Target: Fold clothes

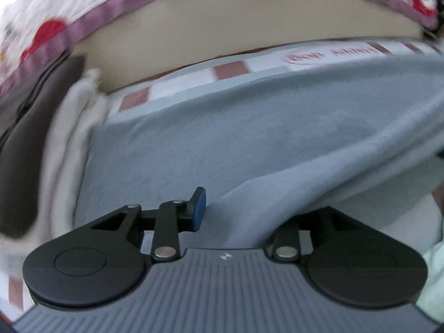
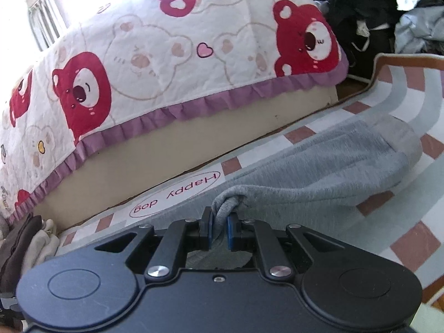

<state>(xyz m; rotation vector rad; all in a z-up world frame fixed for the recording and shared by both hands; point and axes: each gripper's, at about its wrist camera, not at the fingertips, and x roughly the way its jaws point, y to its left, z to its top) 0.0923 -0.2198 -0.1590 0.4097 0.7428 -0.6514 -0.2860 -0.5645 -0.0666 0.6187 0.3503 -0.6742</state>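
My right claw [image 2: 219,229] is pinching a bunched fold of the grey garment [image 2: 319,172]; cloth fills the gap between its blue pads [image 2: 231,230]. From that pinch the garment runs away to the far right across the mat [image 2: 410,238], a white mat with pink squares and grey bands, and ends in a cuffed part lying flat. An oval label reading "Happy dog" [image 2: 177,197] sits on the mat just left of the pinch. In the left wrist view, my left claw [image 1: 236,208] shows one blue pad [image 1: 200,208] clear of the cloth; the garment [image 1: 222,138] drapes over the other finger and hides it, so I cannot tell whether this claw grips anything. The bed [image 2: 166,55], under a bear-print cover with a purple frill, stands along the far edge of the mat. Brown and cream cloths [image 2: 27,238] lie at the near left. Dark clothes [image 2: 374,5] are heaped at the far right.
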